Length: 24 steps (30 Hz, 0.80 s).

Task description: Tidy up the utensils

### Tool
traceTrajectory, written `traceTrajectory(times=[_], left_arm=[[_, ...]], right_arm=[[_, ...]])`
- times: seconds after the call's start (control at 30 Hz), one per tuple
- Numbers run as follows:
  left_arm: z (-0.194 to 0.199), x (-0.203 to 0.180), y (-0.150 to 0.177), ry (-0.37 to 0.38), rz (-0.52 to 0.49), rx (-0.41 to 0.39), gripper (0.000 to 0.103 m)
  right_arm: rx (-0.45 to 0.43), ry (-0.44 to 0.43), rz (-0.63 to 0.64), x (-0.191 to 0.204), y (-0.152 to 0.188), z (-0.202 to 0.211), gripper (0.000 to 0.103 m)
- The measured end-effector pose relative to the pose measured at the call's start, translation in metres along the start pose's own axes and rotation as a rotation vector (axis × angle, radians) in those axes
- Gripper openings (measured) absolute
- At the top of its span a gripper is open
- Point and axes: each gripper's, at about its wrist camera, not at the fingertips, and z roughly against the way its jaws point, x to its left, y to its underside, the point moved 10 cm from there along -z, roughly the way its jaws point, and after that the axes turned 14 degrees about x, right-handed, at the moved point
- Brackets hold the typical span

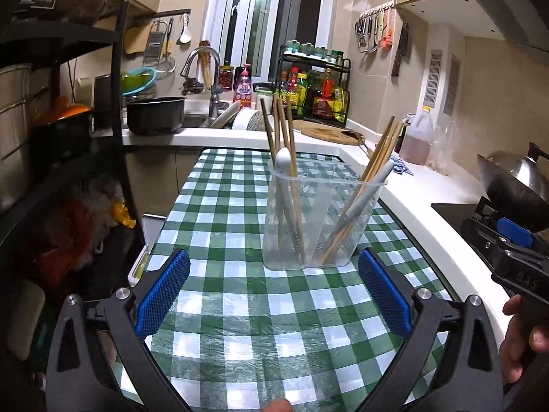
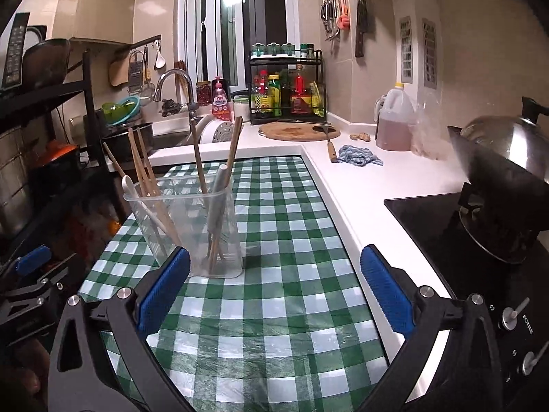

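Observation:
A clear plastic utensil holder [image 1: 322, 219] stands upright on the green checked tablecloth [image 1: 240, 309]. Wooden chopsticks [image 1: 288, 158] and a white spoon [image 1: 284, 161] lean in its left compartment. More chopsticks and a white handle [image 1: 369, 192] lean in the right one. My left gripper [image 1: 274, 257] is open just short of the holder, nothing between its blue pads. In the right wrist view the holder [image 2: 192, 223] stands ahead to the left, partly behind the left blue pad [image 2: 164, 288]. My right gripper [image 2: 274, 254] is open and empty over the cloth.
A white counter [image 2: 360, 189] borders the cloth on the right, with a black hob and wok [image 2: 497, 199]. A blue rag [image 2: 358, 156], oil jug [image 2: 394, 123], cutting board [image 2: 298, 132] and sauce rack [image 2: 286, 86] lie beyond. Black shelving [image 1: 68, 103] stands left; the sink [image 1: 199, 120] is behind.

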Motion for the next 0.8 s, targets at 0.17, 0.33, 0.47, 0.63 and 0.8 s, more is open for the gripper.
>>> traceTrajectory(times=[0.17, 0.33, 0.47, 0.63, 0.8], left_arm=[[-0.002, 0.007, 0.006, -0.016, 0.004, 0.013, 0.095], [0.0, 0.008, 0.005, -0.026, 0.004, 0.01, 0.095], [-0.002, 0.006, 0.007, -0.031, -0.004, 0.014, 0.095], [0.0, 0.003, 0.007, -0.036, -0.011, 0.005, 0.095], [0.002, 0.002, 0.006, -0.034, -0.018, -0.002, 0.095]], right_arm=[[-0.003, 0.002, 0.021, 0.008, 0.004, 0.0, 0.098], [-0.001, -0.003, 0.042, 0.017, 0.008, 0.0, 0.098], [-0.006, -0.002, 0.047, 0.019, 0.008, 0.002, 0.098], [-0.011, 0.001, 0.055, 0.02, 0.008, 0.003, 0.098], [-0.011, 0.004, 0.058, 0.021, 0.008, 0.004, 0.098]])
